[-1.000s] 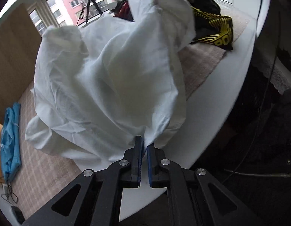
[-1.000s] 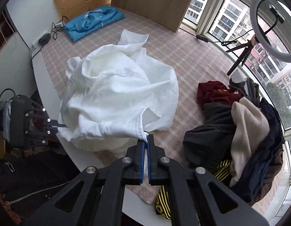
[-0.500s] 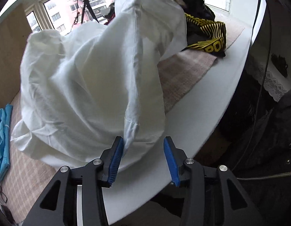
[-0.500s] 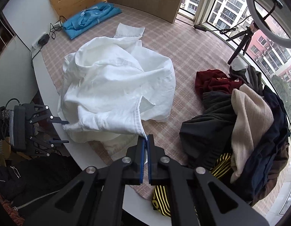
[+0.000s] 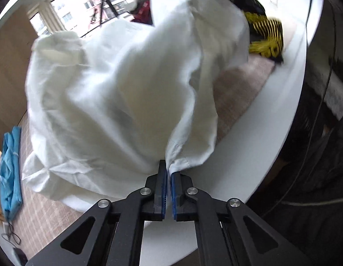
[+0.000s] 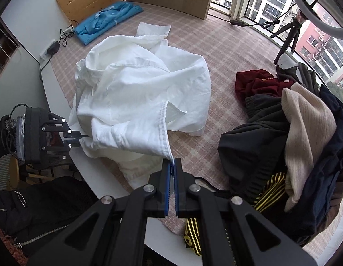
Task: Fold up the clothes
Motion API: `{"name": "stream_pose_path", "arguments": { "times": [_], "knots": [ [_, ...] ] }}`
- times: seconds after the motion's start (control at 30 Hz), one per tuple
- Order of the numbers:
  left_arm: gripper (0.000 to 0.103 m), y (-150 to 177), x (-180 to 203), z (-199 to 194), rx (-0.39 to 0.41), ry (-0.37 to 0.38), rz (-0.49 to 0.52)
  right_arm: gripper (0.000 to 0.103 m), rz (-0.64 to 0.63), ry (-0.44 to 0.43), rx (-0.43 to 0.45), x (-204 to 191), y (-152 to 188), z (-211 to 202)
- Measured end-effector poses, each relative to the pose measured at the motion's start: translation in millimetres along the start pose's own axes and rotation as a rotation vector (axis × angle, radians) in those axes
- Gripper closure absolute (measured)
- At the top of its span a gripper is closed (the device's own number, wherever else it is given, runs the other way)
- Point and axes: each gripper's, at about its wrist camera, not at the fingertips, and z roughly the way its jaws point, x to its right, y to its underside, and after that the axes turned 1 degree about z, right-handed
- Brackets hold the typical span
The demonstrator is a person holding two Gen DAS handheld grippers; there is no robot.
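Fabric bunches between two grips: the white shirt lies crumpled on the checked cloth over the round white surface, and each gripper has a different bit of its near edge. The left gripper is clenched on a hemmed end, perhaps a cuff or a hem corner, at the shirt's near side, right at the rim of the surface; the right-wrist view shows its tips biting the cloth at the shirt's left edge. The right gripper is clenched on the end of a stitched seam that runs up toward the shirt's middle. Two edge holds set apart probably serve to pull the garment open and flat before any fold, since it is heaped on itself with the collar at the far side. The pile of dark clothes waits off to the right, and a blue garment lies near the far edge, both clear of the working area
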Motion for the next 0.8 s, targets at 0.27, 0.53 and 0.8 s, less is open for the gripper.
{"name": "stream_pose_path", "arguments": {
  "times": [0.27, 0.53, 0.8],
  "knots": [
    [0.1, -17.9, -43.0, -67.0, 0.098, -0.027, -0.116, 0.062, 0.184, -0.075, 0.101, 26.4, 39.3, 30.7],
    [0.1, -25.8, -57.2, -76.7, 0.098, -0.041, -0.098, 0.059, 0.466, -0.327, 0.203, 52.4, 104.0, 60.3],
    [0.1, -46.7, -48.6, -63.6, 0.082, -0.046, -0.061, 0.069, 0.475, -0.386, 0.271, 19.5, 94.6, 74.0]
  ]
}}
